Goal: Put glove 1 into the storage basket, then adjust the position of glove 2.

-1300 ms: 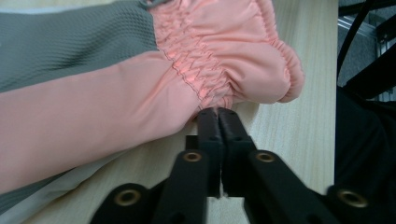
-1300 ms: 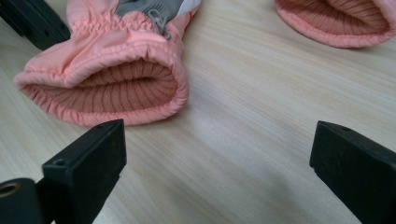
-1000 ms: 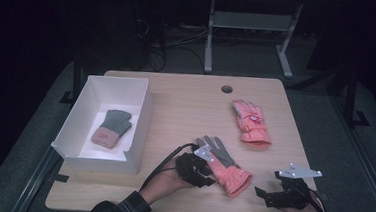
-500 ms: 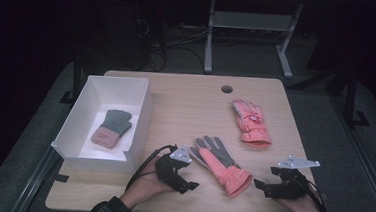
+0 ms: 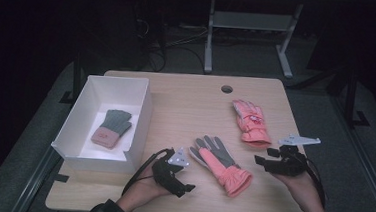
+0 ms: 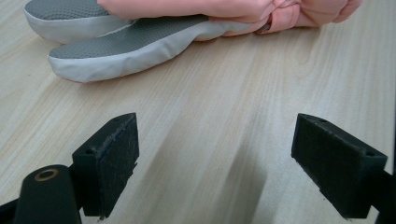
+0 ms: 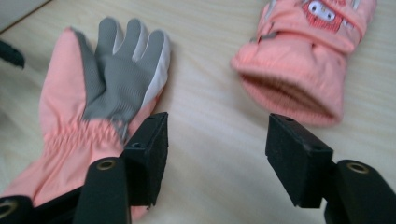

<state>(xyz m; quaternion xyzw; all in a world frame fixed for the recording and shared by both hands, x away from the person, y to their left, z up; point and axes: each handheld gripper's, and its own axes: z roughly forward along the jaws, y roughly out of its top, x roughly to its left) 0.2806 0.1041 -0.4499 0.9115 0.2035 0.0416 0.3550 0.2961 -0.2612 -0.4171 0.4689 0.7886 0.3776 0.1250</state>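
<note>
The left gripper (image 5: 187,174) rests low over the near part of the light wooden table (image 5: 186,101), held in the person's left hand (image 5: 142,190). Its jaws have just been opening and now stand wide apart with bare tabletop between them. In the left gripper view, the pink padded winter glove with a grey palm and white finger edges (image 6: 154,28) lies just ahead of the jaws, not touching them. In the high view this glove (image 5: 220,163) lies palm up near the front edge, fingers pointing away and to the left, cuff toward the person, between the two grippers.

The right gripper (image 5: 262,161) is held in the right hand (image 5: 303,186) above the table's near right part. Its jaws have just been closing and stand partly apart, with nothing gripped between them. In the right gripper view the palm-up glove (image 7: 93,98) lies to the left of the jaws, passing beside and under the left jaw.

Beyond the right gripper lies a second pink padded glove with a cartoon patch on its back (image 5: 251,121), cuff opening toward the gripper.

At the table's left stands a white rectangular open box (image 5: 139,122). Inside it lies a grey-green knitted mitten with a dusty-pink cuff (image 5: 112,127).
</note>
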